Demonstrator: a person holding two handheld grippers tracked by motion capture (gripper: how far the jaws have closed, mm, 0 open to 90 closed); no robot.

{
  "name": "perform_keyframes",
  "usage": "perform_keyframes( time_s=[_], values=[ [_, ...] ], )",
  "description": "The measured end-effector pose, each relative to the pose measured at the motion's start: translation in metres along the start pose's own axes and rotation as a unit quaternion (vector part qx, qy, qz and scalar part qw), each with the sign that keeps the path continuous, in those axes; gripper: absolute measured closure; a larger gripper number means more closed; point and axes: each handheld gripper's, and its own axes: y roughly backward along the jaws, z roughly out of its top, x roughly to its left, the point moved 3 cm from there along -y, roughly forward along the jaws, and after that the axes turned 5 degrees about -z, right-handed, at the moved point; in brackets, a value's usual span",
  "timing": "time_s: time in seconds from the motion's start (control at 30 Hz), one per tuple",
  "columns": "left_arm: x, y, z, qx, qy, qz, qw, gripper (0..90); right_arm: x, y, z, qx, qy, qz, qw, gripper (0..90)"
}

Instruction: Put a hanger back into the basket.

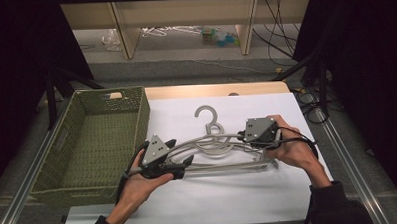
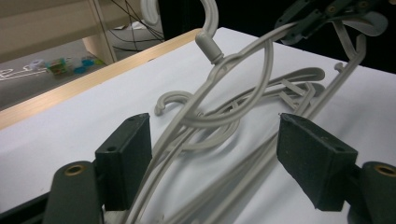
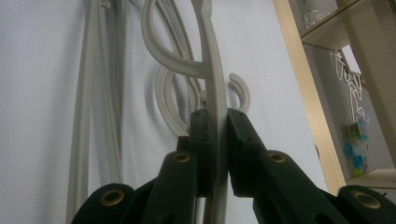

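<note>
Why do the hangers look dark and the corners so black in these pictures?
High view: dim room light, black curtains at both sides, only the white sheet bright. Left gripper view: hangers cast soft shadows; the near pads look slightly blurry. Right gripper view: the clamped hanger is shaded between the jaws.

Landmark = basket (image 1: 95,140), on left part of tabletop (image 1: 189,202). Hangers (image 1: 215,149) lie in a tangled pile just right of basket, hooks pointing to far edge. Left hand-held gripper (image 1: 180,152) sits btwn basket & pile, at pile's near-left end, hanger arms btwn its jaws. Right hand-held gripper (image 1: 240,136) is well right of basket, at pile's right end, on one hanger arm. Shelf unit (image 1: 183,22) stands on floor beyond basket.
</note>
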Motion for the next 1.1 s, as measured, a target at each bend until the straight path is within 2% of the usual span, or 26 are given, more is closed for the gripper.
perform_keyframes(
  time_s=[0.03,0.13,0.2,0.23,0.27,0.37,0.4,0.47,0.5,0.6,0.63,0.7,0.73,0.77,0.83,0.9,0.97,1.0,1.03,1.07,1.1],
  values=[
    [0.001,-0.006,0.001,0.009,0.000,-0.005,0.9999,27.3,0.001,0.002,0.001,-0.003,0.003,-0.005,1.0000,82.1],
    [0.005,-0.017,0.005,0.017,0.004,-0.012,0.9998,28.9,0.004,0.006,0.003,-0.010,0.006,0.001,0.9999,82.0],
    [0.008,-0.028,0.008,0.034,0.013,-0.033,0.9988,32.6,0.004,0.008,0.004,-0.013,0.010,-0.002,0.9999,82.1],
    [0.008,-0.028,0.008,0.034,0.013,-0.033,0.9988,34.5,0.004,0.008,0.004,-0.013,0.010,-0.002,0.9999,82.1],
    [0.012,-0.032,0.010,0.049,0.000,-0.041,0.9980,36.1,0.005,0.008,0.004,-0.014,0.012,-0.004,0.9998,82.0],
    [0.015,-0.042,0.012,0.062,-0.010,-0.044,0.9970,38.2,0.005,0.008,0.005,-0.014,0.013,-0.005,0.9998,82.1],
    [0.016,-0.046,0.013,0.065,-0.014,-0.042,0.9969,42.0,0.005,0.008,0.005,-0.015,0.015,-0.004,0.9998,82.0],
    [0.018,-0.052,0.015,0.082,-0.032,-0.035,0.9955,43.9,0.006,0.008,0.006,-0.016,0.015,-0.002,0.9998,82.1],
    [0.018,-0.057,0.015,0.088,-0.033,-0.044,0.9946,47.1,0.005,0.008,0.006,-0.019,0.020,-0.002,0.9996,82.0],
    [0.016,-0.062,0.017,0.094,-0.044,-0.052,0.9933,52.5,0.006,0.008,0.007,-0.017,0.017,-0.003,0.9997,82.0],
    [0.016,-0.064,0.019,0.096,-0.058,-0.052,0.9923,56.0,0.006,0.008,0.007,-0.018,0.017,-0.003,0.9997,82.0],
    [0.015,-0.065,0.020,0.101,-0.059,-0.057,0.9915,62.6,0.007,0.009,0.007,-0.017,0.018,-0.004,0.9997,82.0],
    [0.015,-0.066,0.021,0.106,-0.068,-0.067,0.9898,67.1,0.007,0.008,0.007,-0.020,0.022,-0.002,0.9995,82.0],
    [0.015,-0.066,0.021,0.106,-0.068,-0.067,0.9898,69.5,0.007,0.008,0.007,-0.020,0.022,-0.002,0.9995,82.0],
    [0.013,-0.066,0.022,0.111,-0.087,-0.070,0.9876,70.7,0.005,0.007,0.006,-0.021,0.026,-0.009,0.9994,82.0],
    [0.012,-0.064,0.024,0.115,-0.102,-0.071,0.9855,72.4,0.005,0.007,0.005,-0.018,0.024,-0.005,0.9995,81.7],
    [0.011,-0.063,0.025,0.116,-0.103,-0.075,0.9850,73.7,0.004,0.006,0.004,-0.020,0.026,-0.012,0.9994,80.9],
    [0.010,-0.061,0.027,0.120,-0.112,-0.075,0.9836,74.3,0.004,0.007,0.004,-0.021,0.018,-0.012,0.9996,79.8],
    [0.010,-0.061,0.027,0.120,-0.112,-0.075,0.9836,74.9,0.004,0.007,0.004,-0.021,0.018,-0.012,0.9996,79.8],
    [0.009,-0.059,0.029,0.127,-0.116,-0.072,0.9825,74.9,0.004,0.007,0.005,-0.026,0.008,-0.011,0.9996,78.6],
    [0.010,-0.057,0.031,0.133,-0.119,-0.065,0.9818,75.6,0.001,0.007,0.005,-0.029,0.010,-0.018,0.9994,75.8]
  ],
)
